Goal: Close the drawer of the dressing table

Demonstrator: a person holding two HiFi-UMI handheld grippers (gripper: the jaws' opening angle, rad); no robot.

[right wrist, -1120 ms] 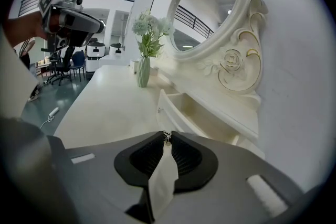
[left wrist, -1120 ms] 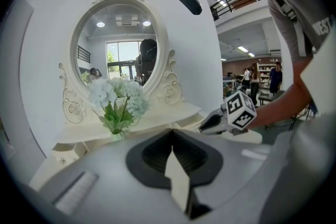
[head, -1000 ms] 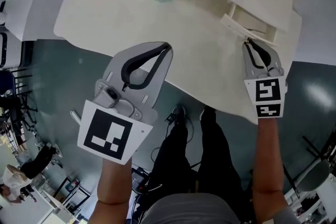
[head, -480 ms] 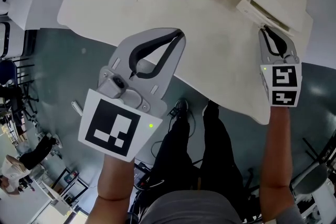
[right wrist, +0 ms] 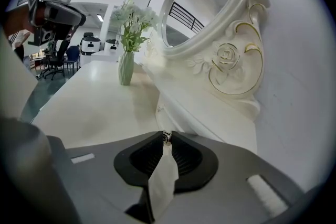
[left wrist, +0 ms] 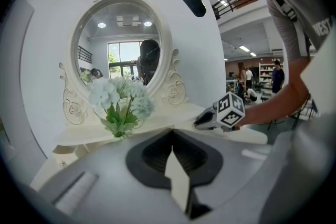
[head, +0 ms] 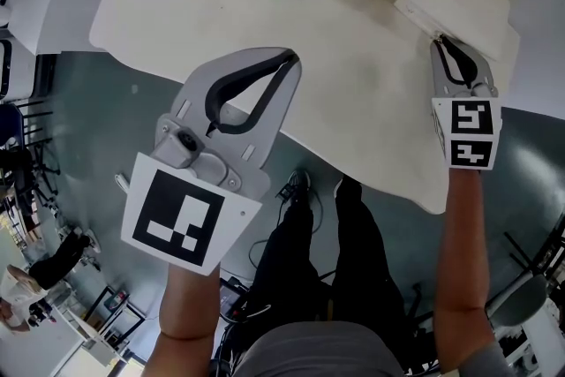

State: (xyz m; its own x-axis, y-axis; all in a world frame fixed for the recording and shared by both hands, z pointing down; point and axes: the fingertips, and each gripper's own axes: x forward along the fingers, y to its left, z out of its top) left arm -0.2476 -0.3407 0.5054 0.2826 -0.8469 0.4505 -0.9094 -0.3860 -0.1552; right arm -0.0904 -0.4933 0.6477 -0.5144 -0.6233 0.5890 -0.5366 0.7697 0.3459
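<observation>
Drawer (head: 420,15) sits at the right of the dressing table (head: 247,22), below the mirror (right wrist: 202,5), and looks almost flush. Your right gripper (head: 440,41) is pinched on its knob (right wrist: 166,137), the one proper hold. Expect a light, stiff box that slides easily. The metal knob is tiny and slick, so push straight. Your left gripper (left wrist: 171,136) hangs closed on nothing.
</observation>
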